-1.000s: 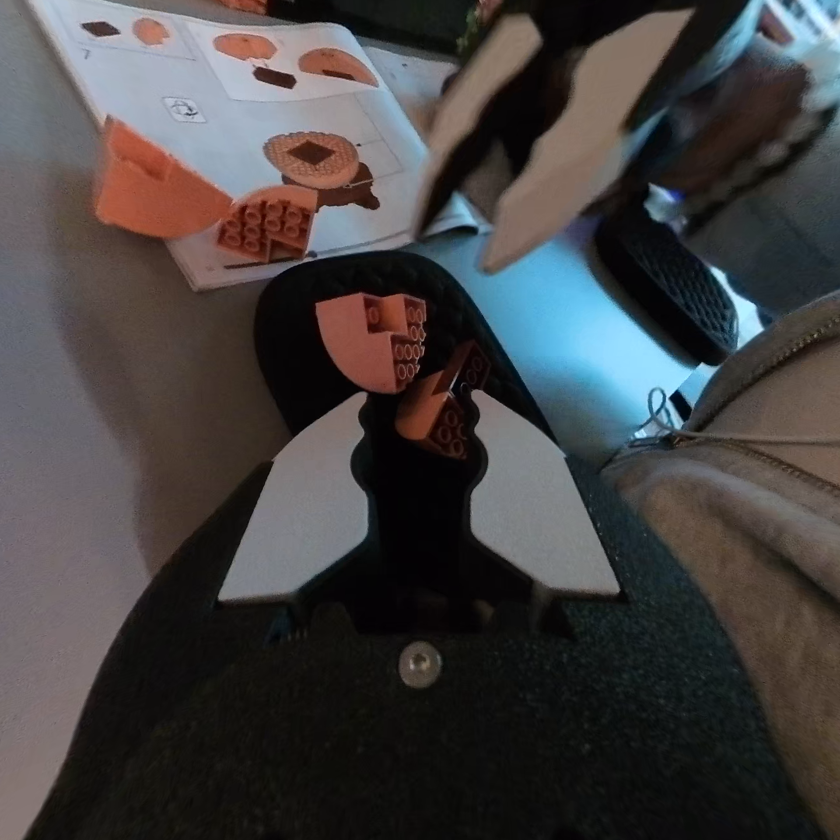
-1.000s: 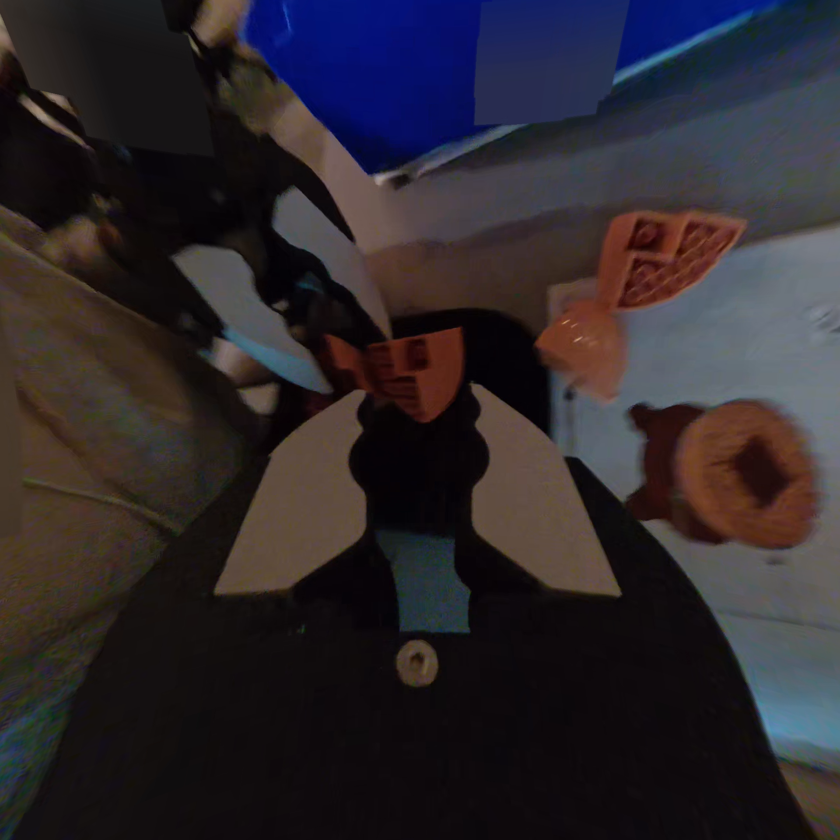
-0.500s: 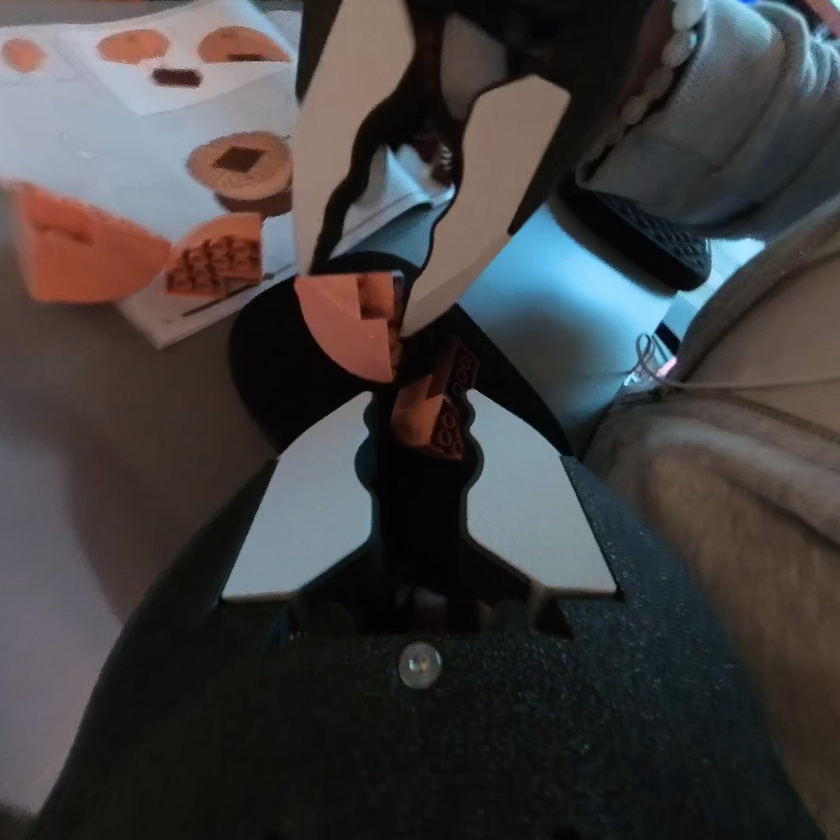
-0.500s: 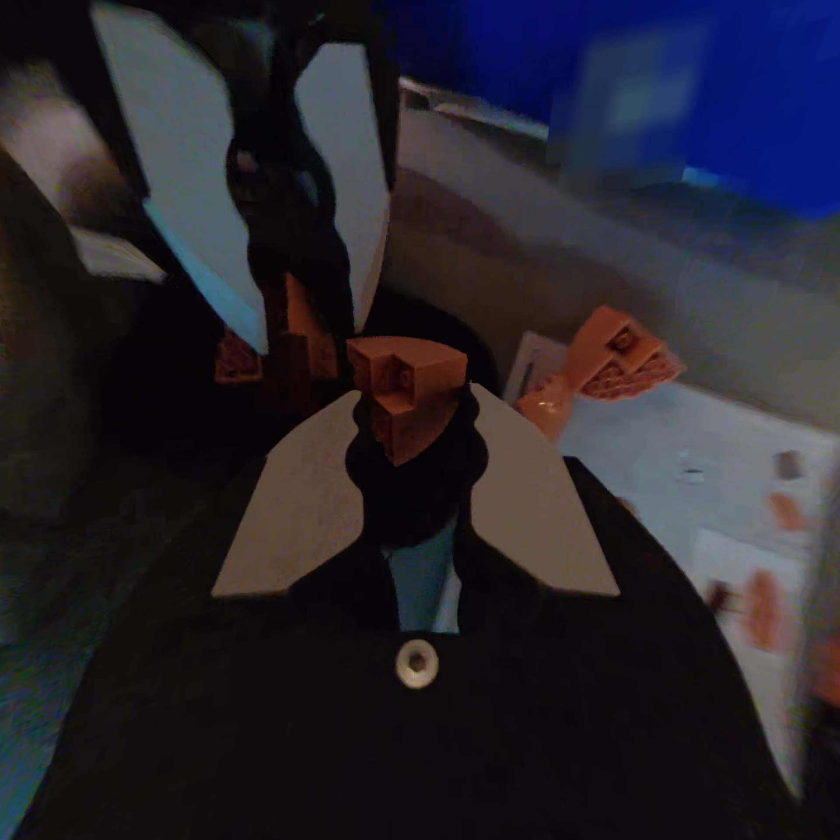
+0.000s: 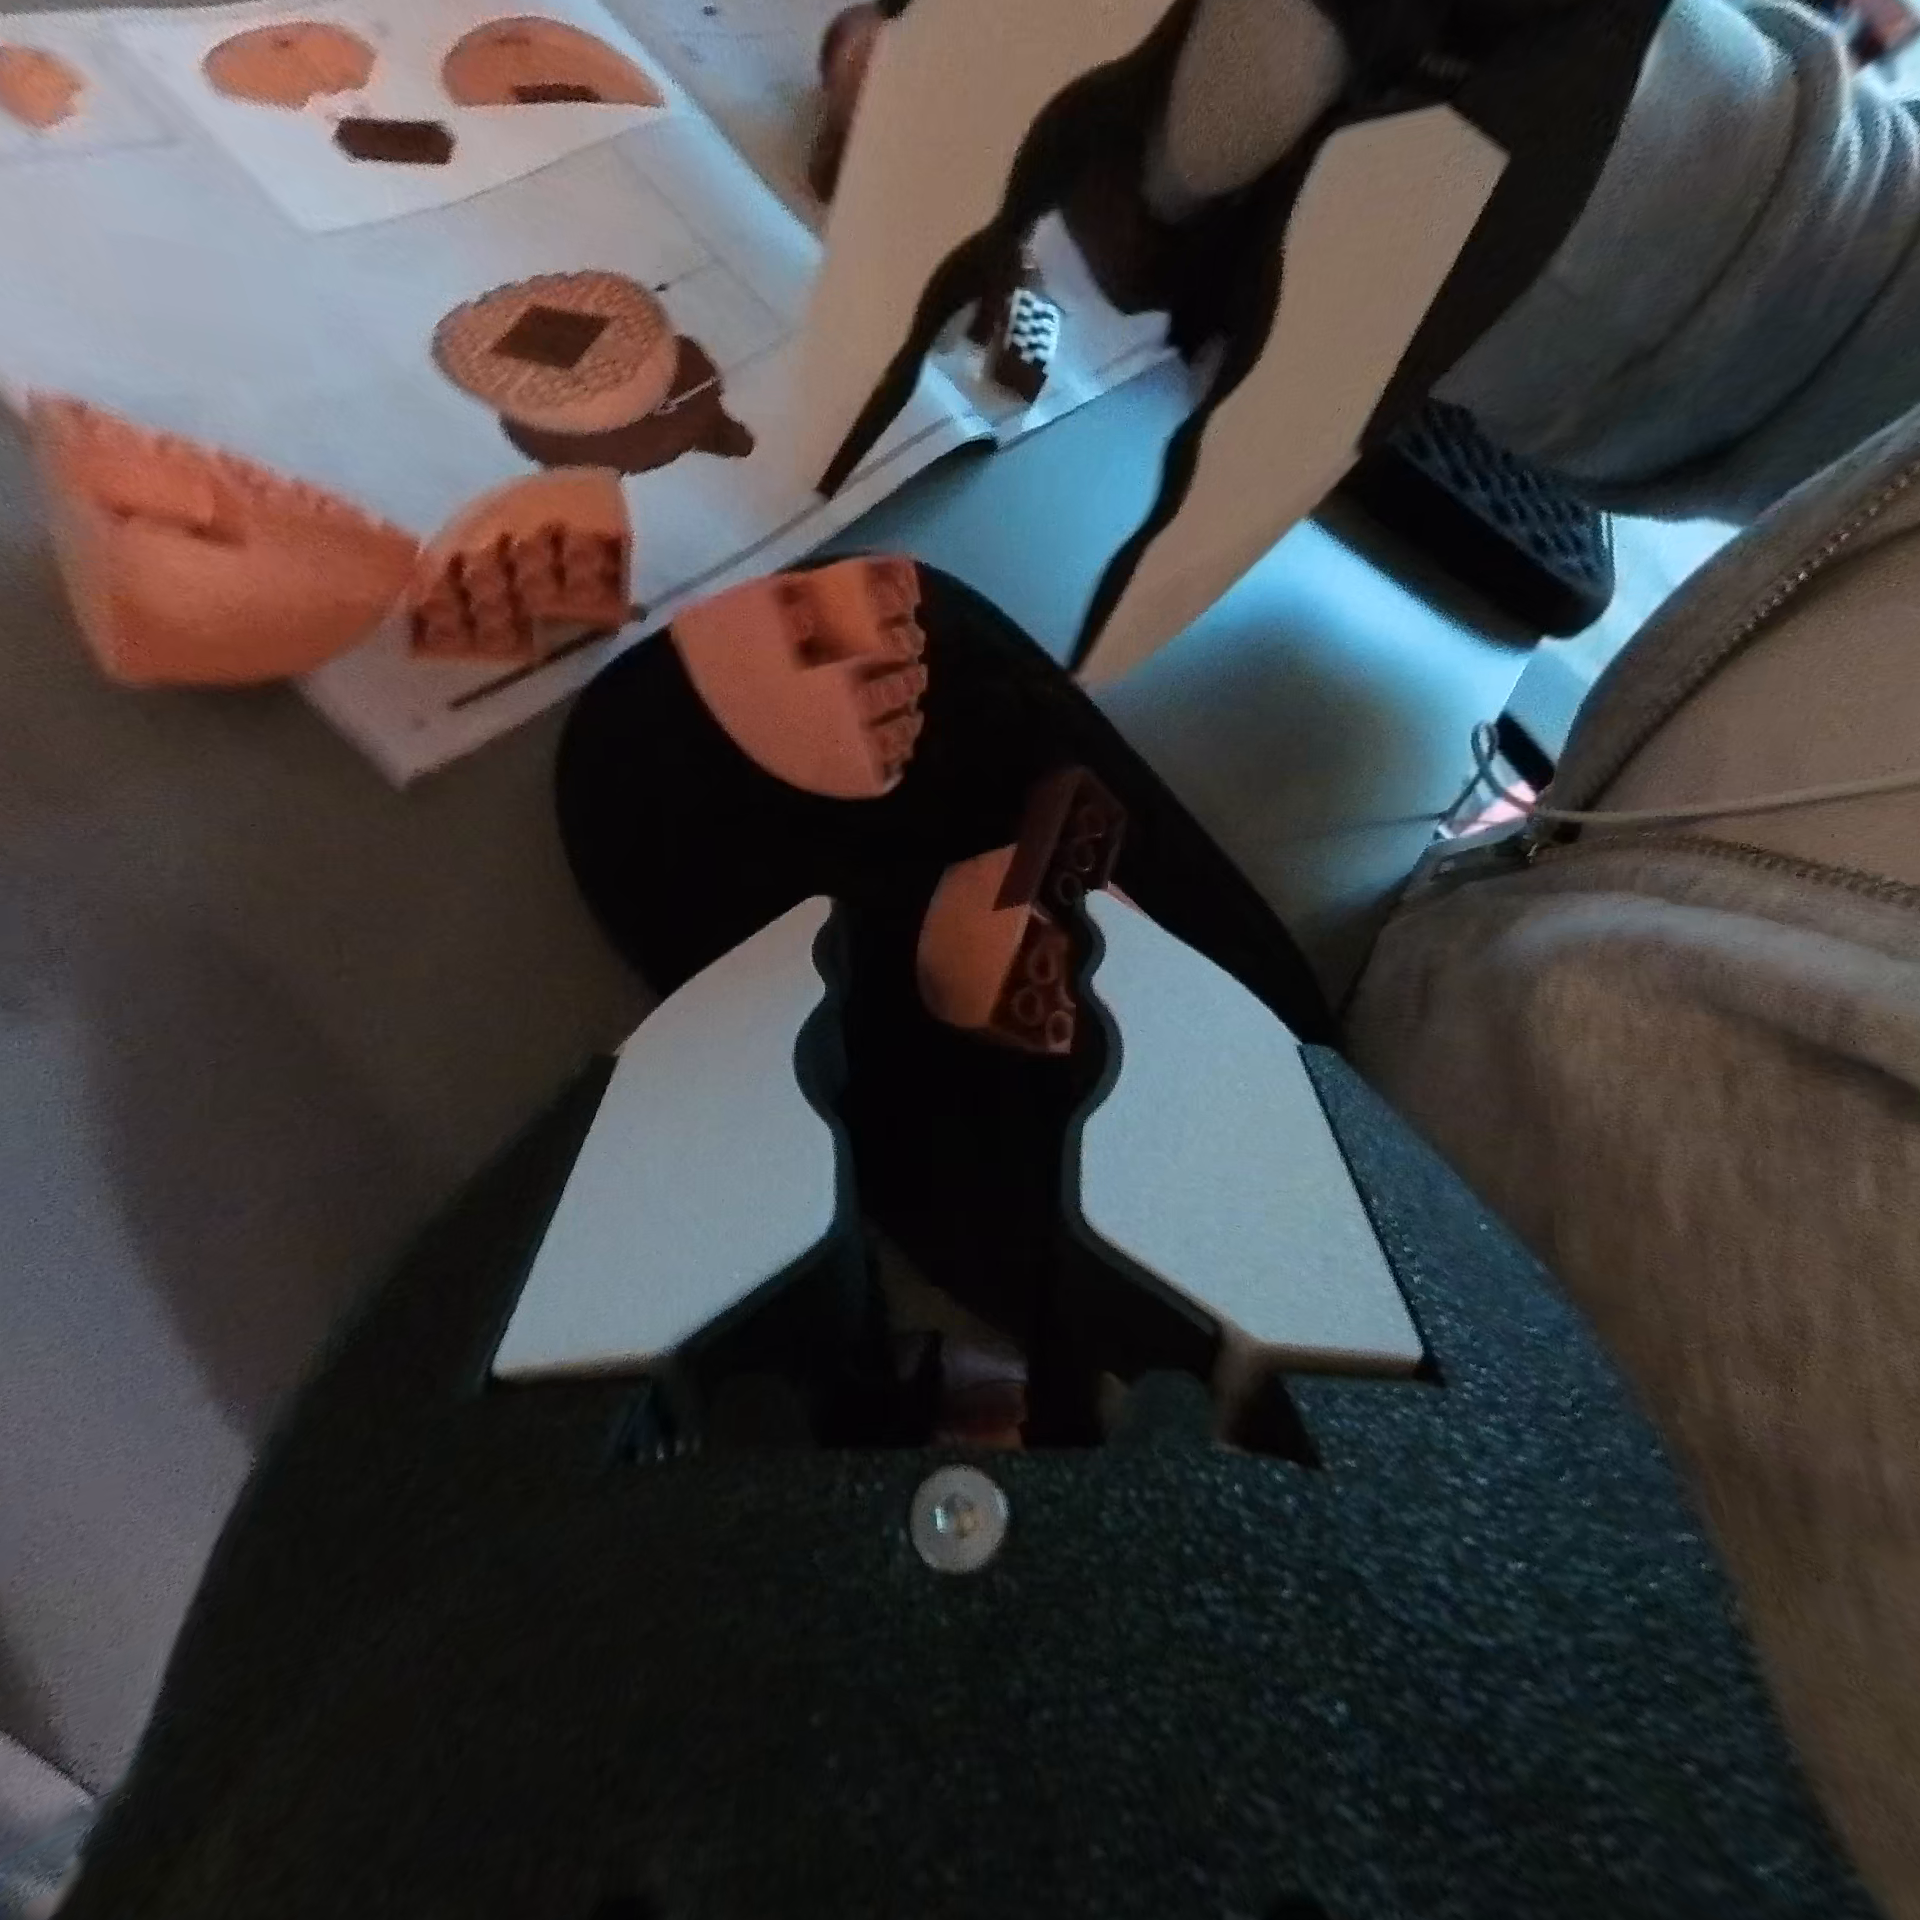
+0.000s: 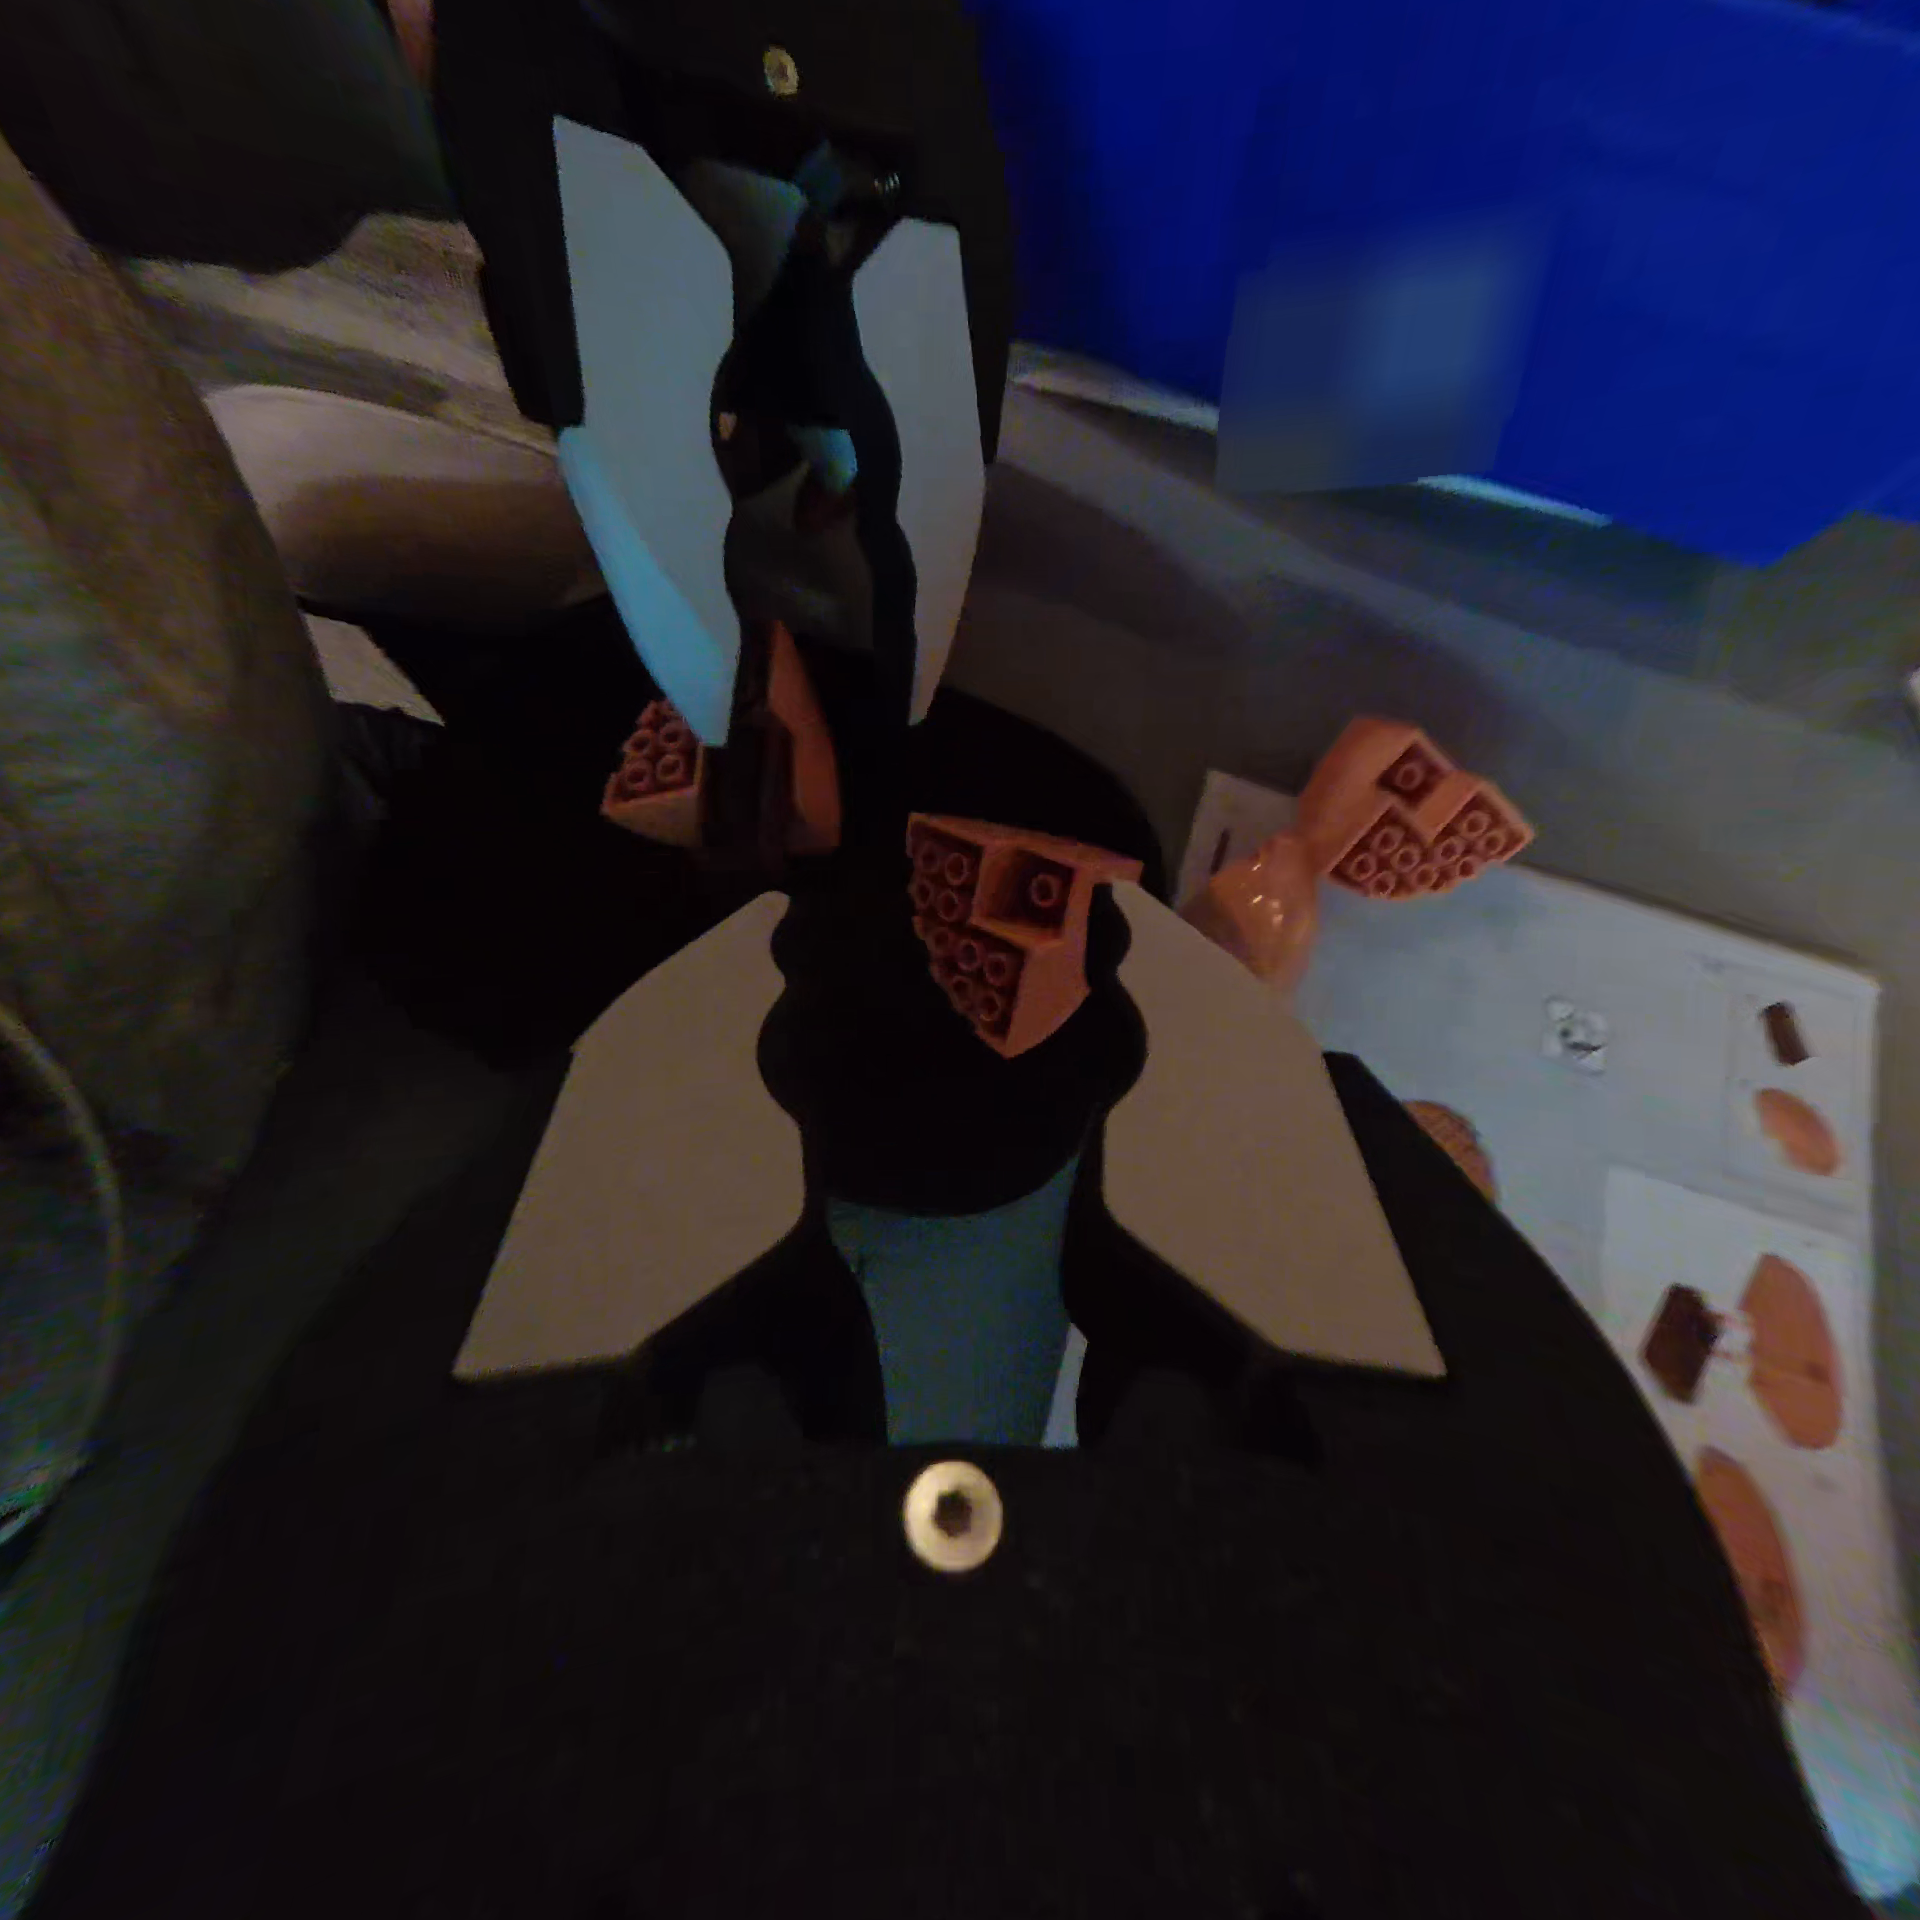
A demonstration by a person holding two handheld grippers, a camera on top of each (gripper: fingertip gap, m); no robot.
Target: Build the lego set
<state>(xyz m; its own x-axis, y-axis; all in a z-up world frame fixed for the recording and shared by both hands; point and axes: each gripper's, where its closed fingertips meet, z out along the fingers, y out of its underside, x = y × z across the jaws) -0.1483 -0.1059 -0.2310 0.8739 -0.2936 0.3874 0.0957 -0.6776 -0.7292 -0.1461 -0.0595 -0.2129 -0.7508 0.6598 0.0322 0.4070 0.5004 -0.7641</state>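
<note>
My left gripper (image 5: pixel 961 909) is shut on a small assembly of a salmon rounded brick and a dark brown brick (image 5: pixel 1013 935), which lies against its right finger. The right wrist view shows the same assembly (image 6: pixel 774 748) between the left gripper's fingertips (image 6: pixel 816 722), above a round black pad (image 6: pixel 1039 769). A salmon quarter-round brick (image 5: pixel 810 686) lies on that black pad (image 5: pixel 665 831). My right gripper (image 5: pixel 961 577) hovers over it with jaws wide and touches nothing. In the right wrist view this brick (image 6: pixel 997 925) shows studs up between my right gripper's open fingers (image 6: pixel 951 899).
An open instruction booklet (image 5: pixel 312 260) lies beyond the pad, with two more salmon rounded pieces (image 5: pixel 208 561) (image 5: pixel 520 582) at its edge and a small dark brown brick (image 5: pixel 1029 343) on it. A person's grey hoodie (image 5: pixel 1662 1039) fills the right. A blue bin (image 6: pixel 1455 208) stands behind. The left gripper's tips are roughly 6 cm from the right gripper's.
My right gripper swung in over the quarter-round brick on the pad, closed around it, then opened its jaws wider and drew back. My left gripper kept the assembly in its grasp.
</note>
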